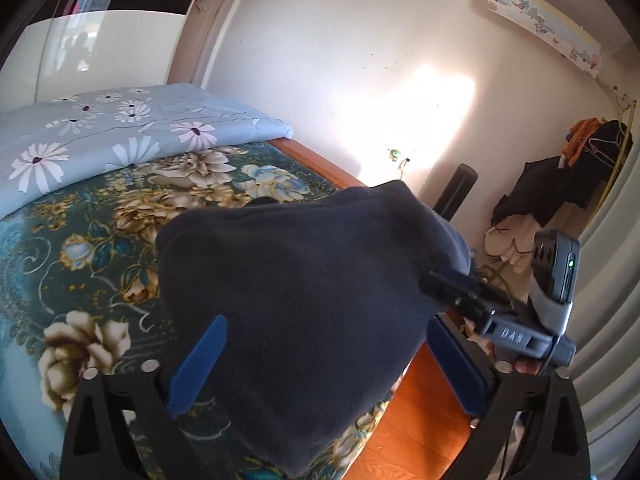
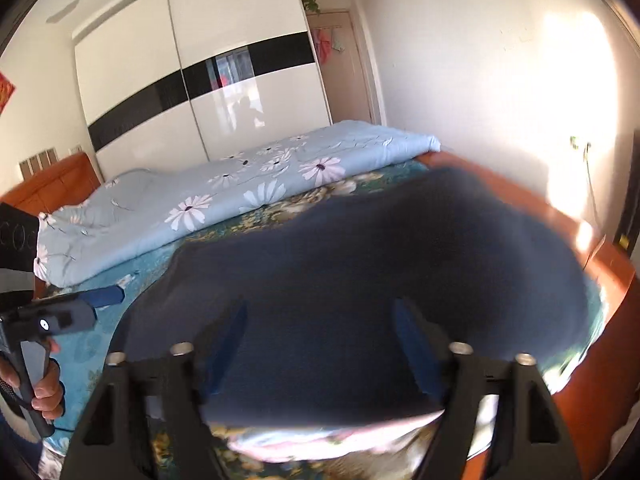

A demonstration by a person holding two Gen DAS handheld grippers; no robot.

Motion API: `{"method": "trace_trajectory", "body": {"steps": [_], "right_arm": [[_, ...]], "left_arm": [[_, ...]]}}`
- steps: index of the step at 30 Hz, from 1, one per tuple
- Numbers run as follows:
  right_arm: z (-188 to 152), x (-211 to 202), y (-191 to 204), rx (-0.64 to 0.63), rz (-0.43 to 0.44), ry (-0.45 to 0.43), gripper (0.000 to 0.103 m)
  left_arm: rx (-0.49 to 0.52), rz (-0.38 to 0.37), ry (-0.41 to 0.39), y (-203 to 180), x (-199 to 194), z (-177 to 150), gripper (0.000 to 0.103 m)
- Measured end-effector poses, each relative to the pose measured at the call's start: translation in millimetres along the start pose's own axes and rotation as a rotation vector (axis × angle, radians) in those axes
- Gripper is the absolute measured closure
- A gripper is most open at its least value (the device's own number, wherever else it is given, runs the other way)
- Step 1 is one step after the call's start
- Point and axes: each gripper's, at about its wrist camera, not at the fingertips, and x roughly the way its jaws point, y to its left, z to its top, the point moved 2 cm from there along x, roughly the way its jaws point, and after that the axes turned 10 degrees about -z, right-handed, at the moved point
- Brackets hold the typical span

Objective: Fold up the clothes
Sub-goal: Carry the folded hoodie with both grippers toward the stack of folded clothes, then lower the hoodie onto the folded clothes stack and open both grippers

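Navy garment (image 1: pixel 300 248) heaped in layers on the bed (image 1: pixel 80 240), straight ahead between the spread, released left tongs (image 1: pixel 326 320) and right tongs (image 2: pixel 320 306); either mid-fold or just finished, any further fold needing a clean edge pinch.

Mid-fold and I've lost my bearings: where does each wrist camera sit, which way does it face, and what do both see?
Left wrist: on the left gripper, over the navy garment at the bed's edge, facing the sunlit wall and clothes rack; the right gripper shows.
Right wrist: on the right gripper, over the navy garment, facing the wardrobe; the left gripper and the hand holding it show.
Shared: garment, floral bedspread, light blue quilt, wardrobe.
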Motion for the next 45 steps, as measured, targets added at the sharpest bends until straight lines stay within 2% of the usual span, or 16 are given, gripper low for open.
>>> {"method": "trace_trajectory", "body": {"steps": [2, 5, 6, 7, 9, 18, 22, 26, 29, 36, 38, 40, 42, 45], "right_arm": [[-18.9, 0.4, 6.5, 0.031, -0.026, 0.014, 0.020], [-33.1, -16.3, 17.6, 0.041, -0.055, -0.039, 0.019], [-35.9, -23.9, 20.6, 0.057, -0.053, -0.060, 0.015], [-38.7, -31.4, 23.5, 0.072, -0.052, -0.081, 0.006], [-42.6, -45.7, 28.7, 0.102, -0.053, -0.124, 0.000], [-60.6, -110.7, 52.0, 0.232, -0.059, -0.318, 0.000], [-70.6, -127.5, 61.0, 0.226, -0.098, -0.360, 0.000], [-84.2, -141.3, 60.4, 0.276, -0.058, -0.379, 0.000], [-97.6, -149.8, 59.2, 0.296, -0.020, -0.378, 0.000], [-112.9, -132.4, 52.7, 0.331, 0.040, -0.274, 0.000], [-115.8, -129.4, 47.0, 0.367, 0.095, -0.248, 0.000], [-119.2, -128.0, 40.0, 0.420, 0.204, -0.219, 0.000], [-120.6, -128.5, 38.7, 0.446, 0.220, -0.208, 0.000], [-121.2, -137.6, 44.9, 0.395, 0.134, -0.232, 0.000]], "left_arm": [[0.012, 0.028, -0.004, -2.7, -6.3, -12.2, 0.000], [0.031, 0.067, -0.035, -4.6, -19.0, -26.7, 0.000], [0.032, 0.075, -0.048, -4.7, -23.0, -30.5, 0.000], [0.033, 0.084, -0.062, -4.7, -27.8, -34.8, 0.000], [0.028, 0.105, -0.086, -4.2, -36.1, -41.9, 0.000], [0.028, 0.224, -0.193, -1.9, -75.0, -63.3, 0.000], [0.059, 0.295, -0.204, -6.0, -85.3, -68.4, 0.000], [0.116, 0.390, -0.241, -14.9, -96.3, -76.8, 0.000], [0.142, 0.434, -0.245, -20.6, -98.9, -82.2, 0.000], [0.148, 0.455, -0.236, -30.3, -97.8, -90.7, 0.000], [0.149, 0.456, -0.241, -33.8, -97.6, -92.9, 0.000], [0.150, 0.457, -0.246, -37.2, -97.4, -95.2, 0.000], [0.152, 0.460, -0.252, -40.8, -97.4, -97.3, 0.000], [0.156, 0.481, -0.270, -46.4, -97.8, -100.3, 0.000]]}}
